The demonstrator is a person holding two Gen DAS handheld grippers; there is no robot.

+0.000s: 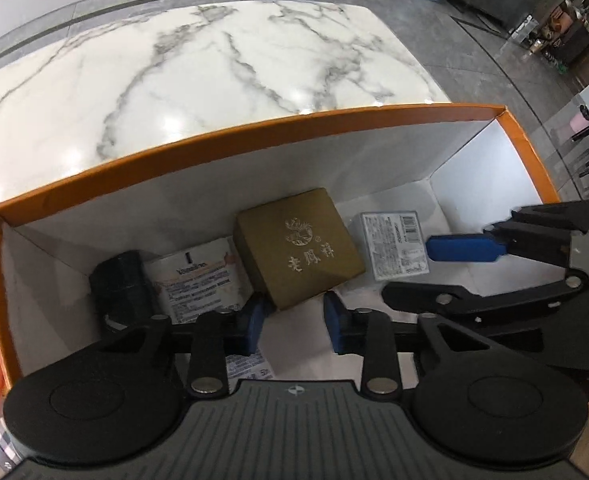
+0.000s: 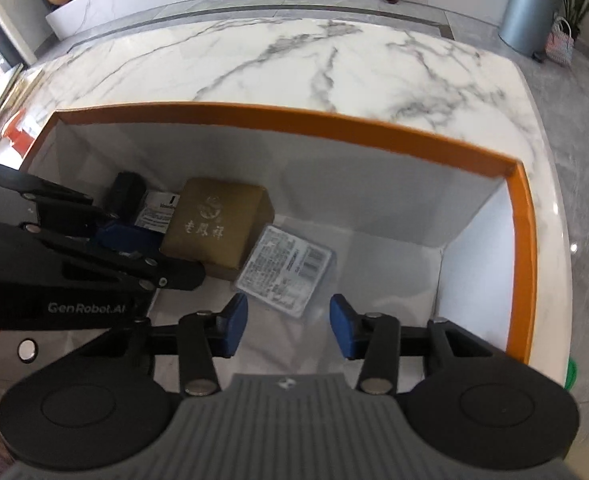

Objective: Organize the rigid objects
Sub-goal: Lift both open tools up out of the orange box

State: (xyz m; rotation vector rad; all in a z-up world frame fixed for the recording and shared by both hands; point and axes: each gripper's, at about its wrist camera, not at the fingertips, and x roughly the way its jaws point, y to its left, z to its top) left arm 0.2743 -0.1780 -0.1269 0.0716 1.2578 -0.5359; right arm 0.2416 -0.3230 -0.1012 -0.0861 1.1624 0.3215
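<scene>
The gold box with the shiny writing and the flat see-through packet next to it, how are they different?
The gold cardboard box is thick and chunky; the flat clear plastic packet is thin. The gold cardboard box has a gold emblem and characters on top; the packet shows a white printed label with a barcode. The box sits tilted, while the packet lies flat. Both are inside the orange-rimmed white box.

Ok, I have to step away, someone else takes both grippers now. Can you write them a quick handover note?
Left claw: open, empty, low inside the orange box.
Right claw: open, empty, also in the box, above the clear labelled case.
In the box: black cylinder, white printed carton, gold box lying tilted, clear case on the floor.
Done: four items boxed.
Left: maybe level the gold box; the marble table shows nothing loose, so check outside these views.
</scene>
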